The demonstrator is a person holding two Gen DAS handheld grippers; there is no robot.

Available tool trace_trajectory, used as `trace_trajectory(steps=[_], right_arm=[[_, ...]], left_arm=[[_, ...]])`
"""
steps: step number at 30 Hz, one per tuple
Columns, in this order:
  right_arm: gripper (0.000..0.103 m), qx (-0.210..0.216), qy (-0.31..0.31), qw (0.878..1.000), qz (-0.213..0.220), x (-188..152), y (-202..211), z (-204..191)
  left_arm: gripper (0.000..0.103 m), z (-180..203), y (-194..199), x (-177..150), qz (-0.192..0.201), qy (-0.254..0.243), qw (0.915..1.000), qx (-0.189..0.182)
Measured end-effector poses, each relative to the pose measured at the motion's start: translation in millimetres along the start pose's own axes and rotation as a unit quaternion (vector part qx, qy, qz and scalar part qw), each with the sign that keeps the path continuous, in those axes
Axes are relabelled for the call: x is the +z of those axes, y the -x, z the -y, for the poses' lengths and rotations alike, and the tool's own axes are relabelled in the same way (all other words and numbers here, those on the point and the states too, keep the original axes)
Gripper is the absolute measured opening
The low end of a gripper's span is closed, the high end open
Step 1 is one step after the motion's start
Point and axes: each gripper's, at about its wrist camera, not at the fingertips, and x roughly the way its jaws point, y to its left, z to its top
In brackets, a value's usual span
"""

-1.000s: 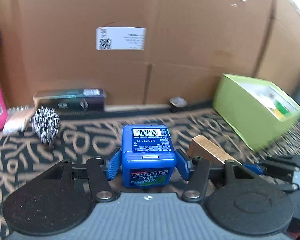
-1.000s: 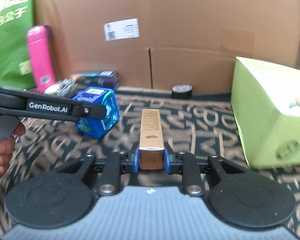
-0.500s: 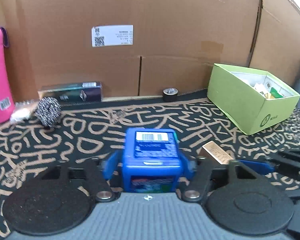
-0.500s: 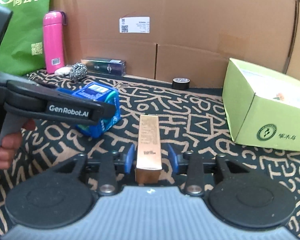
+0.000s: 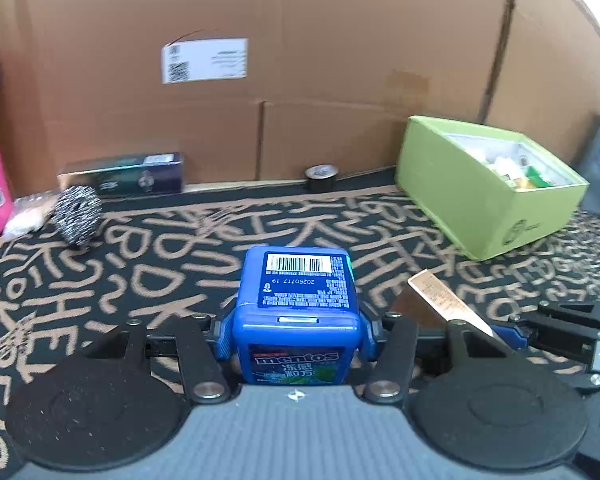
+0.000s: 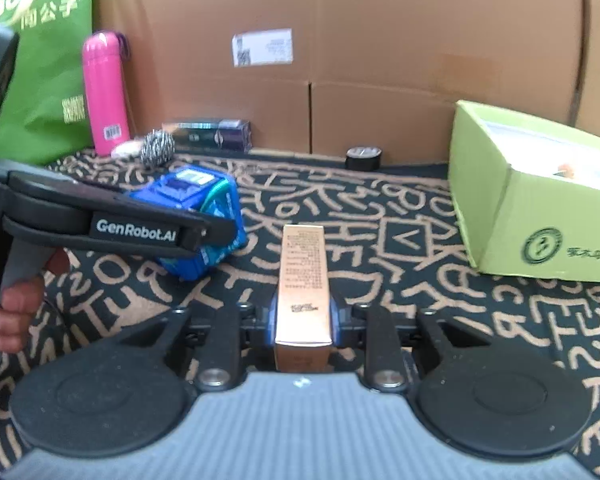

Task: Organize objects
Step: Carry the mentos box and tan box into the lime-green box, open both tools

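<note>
My left gripper (image 5: 298, 330) is shut on a blue Mentos box (image 5: 298, 300), held above the patterned mat. The box also shows in the right wrist view (image 6: 204, 208), behind the left gripper's black arm (image 6: 112, 220). My right gripper (image 6: 302, 320) is shut on a long gold carton (image 6: 303, 280), which points away from me. That carton also shows in the left wrist view (image 5: 440, 304). A green open box (image 6: 540, 200) with several small items inside stands at the right; it also shows in the left wrist view (image 5: 488, 188).
At the back stand a cardboard wall (image 5: 300, 60), a pink bottle (image 6: 102, 92), a steel scourer (image 5: 78, 214), a dark flat carton (image 5: 124, 174) and a black tape roll (image 6: 363, 158). A green bag (image 6: 44, 60) leans at far left. A patterned mat (image 5: 180, 248) covers the surface.
Both grippers have lifted and pulled back with their objects, so more of the mat and the back wall shows. The right jaws, slack half a second ago, are closed on the gold carton.
</note>
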Motion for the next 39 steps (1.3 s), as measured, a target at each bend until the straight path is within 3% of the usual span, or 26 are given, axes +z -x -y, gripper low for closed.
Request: trace_trajectory(steps=[6, 12, 20, 30, 33, 34, 35, 39], right_arm=[[0.024, -0.034, -0.012, 0.998, 0.061, 21.6, 42.3, 35.3], [0.024, -0.123, -0.019, 0.986, 0.107, 53.1, 71.3, 93.2], [0.024, -0.199, -0.060, 0.969, 0.136, 87.3, 60.4, 170.1], [0.024, -0.200, -0.083, 0.972, 0.090, 74.9, -2.7, 217.6], [0.024, -0.199, -0.080, 0.973, 0.091, 73.4, -17.7, 223.3], [0.035, -0.200, -0.073, 0.973, 0.092, 72.3, -20.3, 223.6], [0.054, -0.208, -0.070, 0.971, 0.094, 70.5, -20.8, 222.8], [0.071, -0.224, -0.061, 0.966, 0.114, 60.9, -9.5, 215.8]], left_arm=[[0.058, 36.4, 12.0, 34.9, 0.034, -0.024, 0.9971, -0.064], [0.058, 95.2, 11.5, 87.0, 0.077, -0.063, 0.9871, -0.126], [0.058, 166.3, -44.2, 144.1, 0.085, -0.080, 0.9850, -0.127], [0.058, 184.5, -118.2, 136.0, 0.044, -0.085, 0.9907, -0.098], [0.064, 180.3, -124.6, 132.5, 0.046, -0.076, 0.9898, -0.111], [0.080, 178.4, -124.1, 131.7, 0.047, -0.068, 0.9897, -0.116], [0.089, 175.9, -122.2, 130.7, 0.051, -0.059, 0.9903, -0.115], [0.091, 165.6, -108.2, 124.9, 0.081, -0.045, 0.9892, -0.114]])
